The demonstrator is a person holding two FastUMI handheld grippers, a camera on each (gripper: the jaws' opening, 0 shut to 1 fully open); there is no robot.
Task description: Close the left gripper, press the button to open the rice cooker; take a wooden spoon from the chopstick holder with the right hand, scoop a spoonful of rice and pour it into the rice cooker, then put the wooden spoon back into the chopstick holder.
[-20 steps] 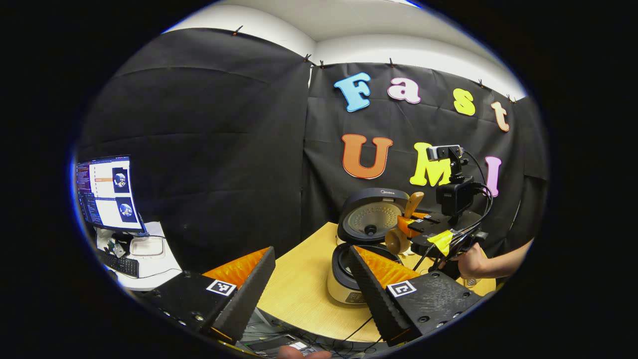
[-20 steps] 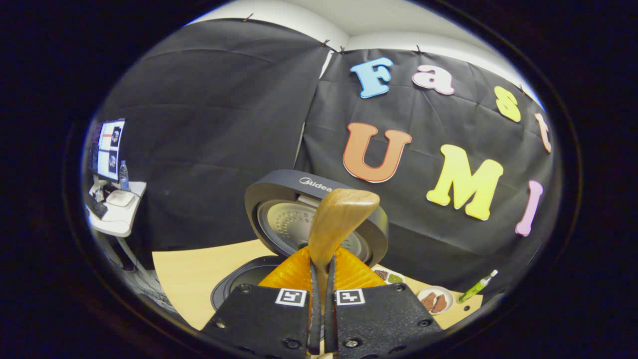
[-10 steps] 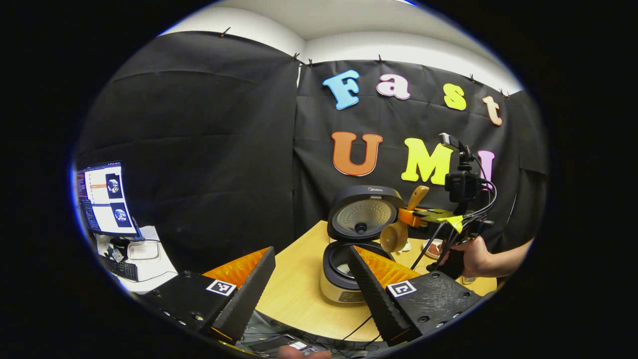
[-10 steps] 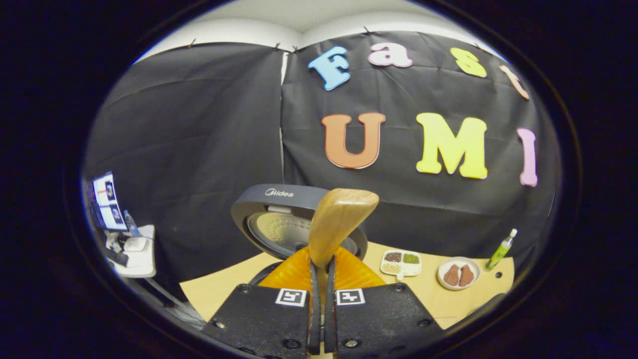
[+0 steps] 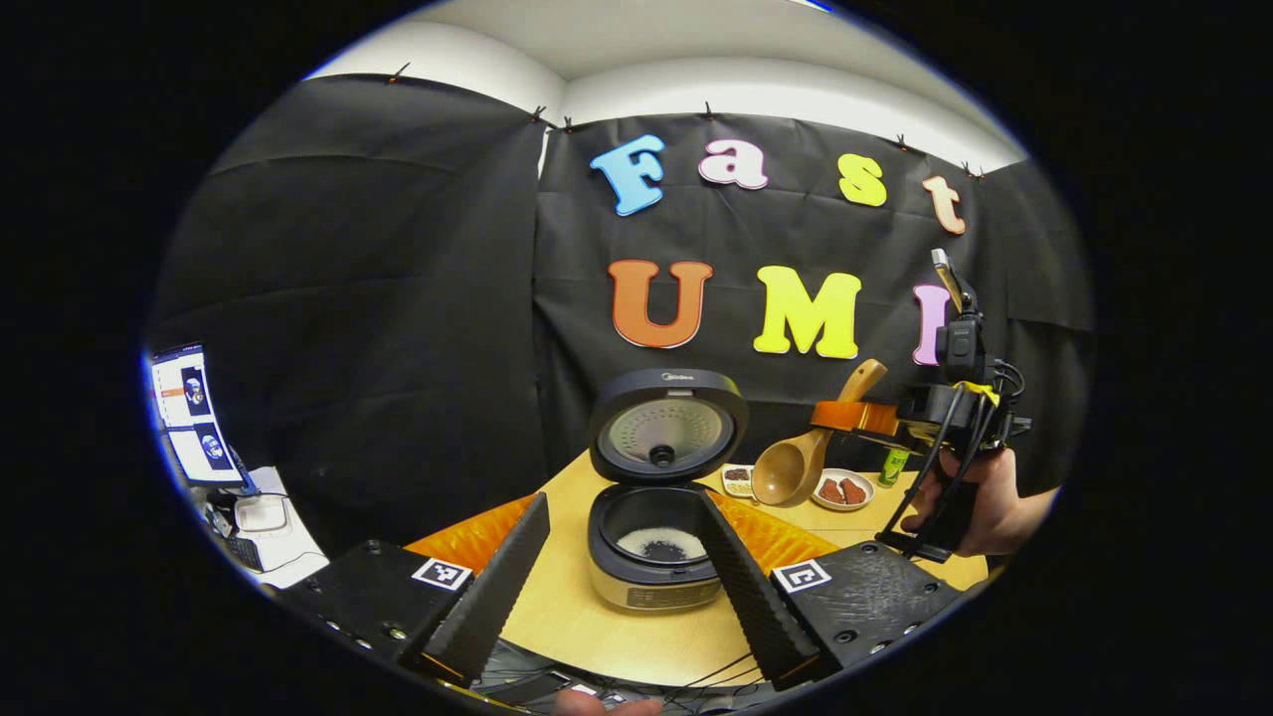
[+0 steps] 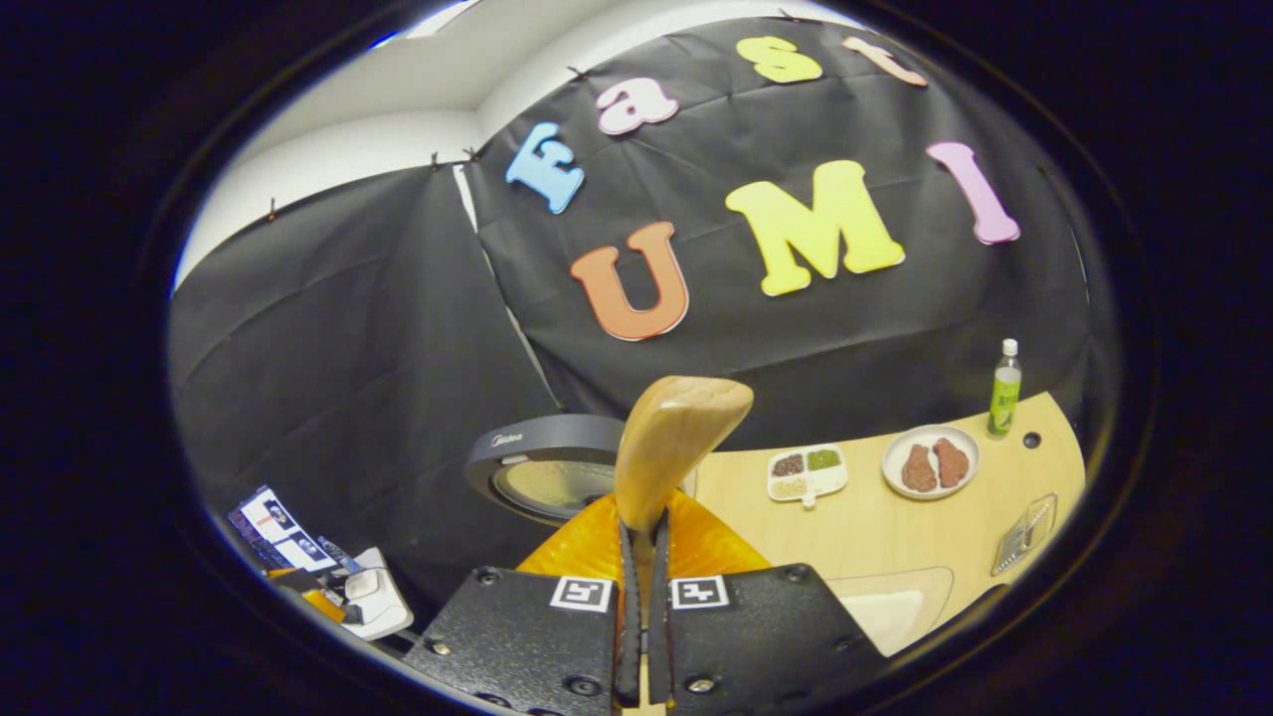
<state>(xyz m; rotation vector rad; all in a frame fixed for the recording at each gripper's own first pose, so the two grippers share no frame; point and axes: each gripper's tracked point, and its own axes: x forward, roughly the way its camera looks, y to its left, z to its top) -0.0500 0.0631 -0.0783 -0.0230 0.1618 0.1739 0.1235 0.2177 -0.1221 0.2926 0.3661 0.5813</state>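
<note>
The rice cooker [image 5: 651, 582] stands open on the wooden table [image 5: 567, 607], its lid [image 5: 668, 426] upright. White rice with a dark patch lies in the pot [image 5: 664, 544]. My left gripper [image 5: 622, 587] is open, its fingers on either side of the cooker and nearer the camera. To the cooker's right, my right gripper [image 5: 863, 416], held by a hand [image 5: 980, 507], is shut on the wooden spoon [image 5: 796, 467], whose bowl hangs low and leftward in the air. In the right gripper view the spoon's handle [image 6: 676, 447] sticks up from the right gripper [image 6: 641, 597], with the lid [image 6: 547, 472] behind.
Behind the cooker sit a divided dish [image 6: 808, 472], a plate with meat pieces [image 6: 930, 462] and a green bottle [image 6: 1004, 388]. A metal mesh item [image 6: 1024, 532] and a clear container with white contents [image 6: 900, 602] are near the table's right. A monitor desk [image 5: 249, 517] stands left.
The right gripper has carried the spoon right, away from over the cooker, and its view has tilted. The cooker now sits centred between the left gripper's fingers.
</note>
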